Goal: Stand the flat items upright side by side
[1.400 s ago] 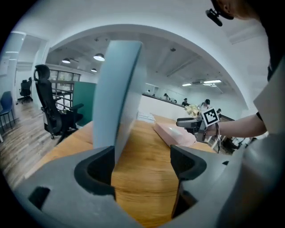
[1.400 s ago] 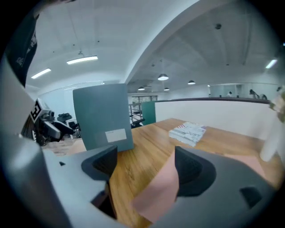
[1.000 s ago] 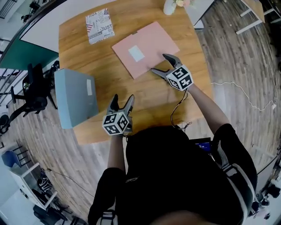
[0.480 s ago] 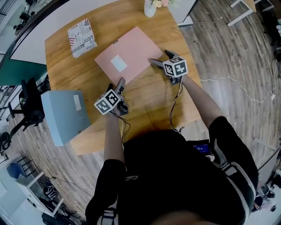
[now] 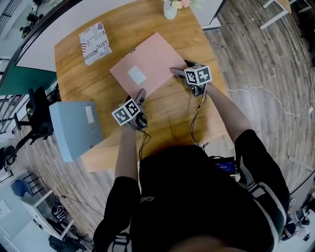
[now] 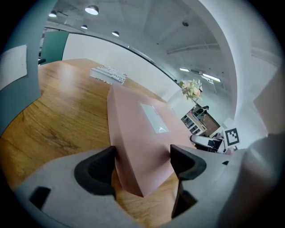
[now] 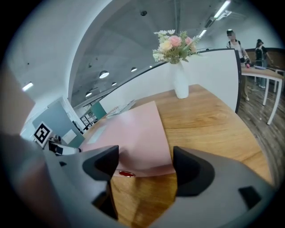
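A flat pink box (image 5: 147, 61) with a white label lies on the wooden table (image 5: 172, 115). My left gripper (image 5: 138, 95) straddles its near corner, and in the left gripper view the pink box (image 6: 142, 133) fills the wide gap of the left gripper (image 6: 142, 162). My right gripper (image 5: 181, 68) is at the box's right corner. In the right gripper view the pink box (image 7: 133, 129) lies between the closing jaws of the right gripper (image 7: 146, 162), which do not press on it. A flat blue box (image 5: 74, 129) overhangs the table's left edge. A patterned box (image 5: 95, 43) lies at the far left.
A white vase (image 5: 170, 9) of flowers stands at the table's far edge, near the pink box's far side. A black chair (image 5: 37, 113) is left of the table. Cables trail from both grippers over the near edge. People stand far off behind a partition (image 7: 231, 44).
My left gripper moved forward from the table's near edge to the pink box's near corner. The right gripper stayed at the right corner. The head view shifted a little.
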A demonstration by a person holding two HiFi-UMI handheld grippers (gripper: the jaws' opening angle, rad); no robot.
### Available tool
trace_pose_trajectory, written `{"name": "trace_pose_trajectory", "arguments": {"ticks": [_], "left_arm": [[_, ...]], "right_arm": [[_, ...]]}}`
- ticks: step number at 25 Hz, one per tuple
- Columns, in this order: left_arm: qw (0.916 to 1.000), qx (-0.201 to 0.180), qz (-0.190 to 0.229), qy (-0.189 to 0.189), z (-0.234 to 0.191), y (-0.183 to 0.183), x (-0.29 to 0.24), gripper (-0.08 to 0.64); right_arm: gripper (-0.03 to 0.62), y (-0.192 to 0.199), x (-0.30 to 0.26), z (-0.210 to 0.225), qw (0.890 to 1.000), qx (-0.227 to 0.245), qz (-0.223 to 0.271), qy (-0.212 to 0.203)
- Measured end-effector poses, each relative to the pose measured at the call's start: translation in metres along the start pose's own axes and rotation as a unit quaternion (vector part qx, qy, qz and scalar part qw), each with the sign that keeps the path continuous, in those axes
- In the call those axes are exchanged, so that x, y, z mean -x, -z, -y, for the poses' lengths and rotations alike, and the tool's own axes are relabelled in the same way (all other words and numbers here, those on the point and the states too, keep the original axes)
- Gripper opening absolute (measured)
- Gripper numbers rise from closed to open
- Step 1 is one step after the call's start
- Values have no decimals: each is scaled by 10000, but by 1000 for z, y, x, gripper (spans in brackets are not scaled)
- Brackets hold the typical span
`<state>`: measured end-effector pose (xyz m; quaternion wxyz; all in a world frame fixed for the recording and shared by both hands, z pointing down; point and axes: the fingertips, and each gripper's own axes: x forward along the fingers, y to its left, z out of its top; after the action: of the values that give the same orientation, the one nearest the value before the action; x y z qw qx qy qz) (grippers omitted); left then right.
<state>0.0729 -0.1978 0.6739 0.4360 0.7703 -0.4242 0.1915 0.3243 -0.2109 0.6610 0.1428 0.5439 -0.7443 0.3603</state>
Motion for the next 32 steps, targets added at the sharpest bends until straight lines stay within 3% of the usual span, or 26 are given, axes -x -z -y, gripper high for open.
{"name": "trace_pose_trajectory", "arguments": {"ticks": [11,13,15,17,20,22,25,28,32], "left_arm": [[9926,-502,-1044,374,31,119,69,397],[9866,-730,-1377,493,38,139,76,397],[9719,-1197,-1870,784,46,152,83,397],[9585,-1699,-2051,1013,47,139,91,405],[9511,-2489,-1525,1014,44,63,81,413],[9336,-3147,-1361,1038,51,14,53,417],[8931,-3913,-1726,1398,74,-21,3,419],[8499,-4277,-2437,1880,99,-20,-36,422],[8019,-4615,-3255,1951,104,2,-55,430]], "right_arm": [[387,103,95,-26,9996,-125,-264,14],[388,114,107,-23,9996,-120,-237,103],[404,116,118,-14,9991,-165,-118,365],[417,113,130,-6,9962,-385,124,770],[430,110,155,-8,9772,-1505,811,1256],[430,120,158,-27,9576,-2365,1017,1296],[430,138,135,-70,9383,-3129,934,1134],[439,145,111,-93,9246,-3482,846,1292],[437,152,95,-100,9117,-3746,683,1542]]}}
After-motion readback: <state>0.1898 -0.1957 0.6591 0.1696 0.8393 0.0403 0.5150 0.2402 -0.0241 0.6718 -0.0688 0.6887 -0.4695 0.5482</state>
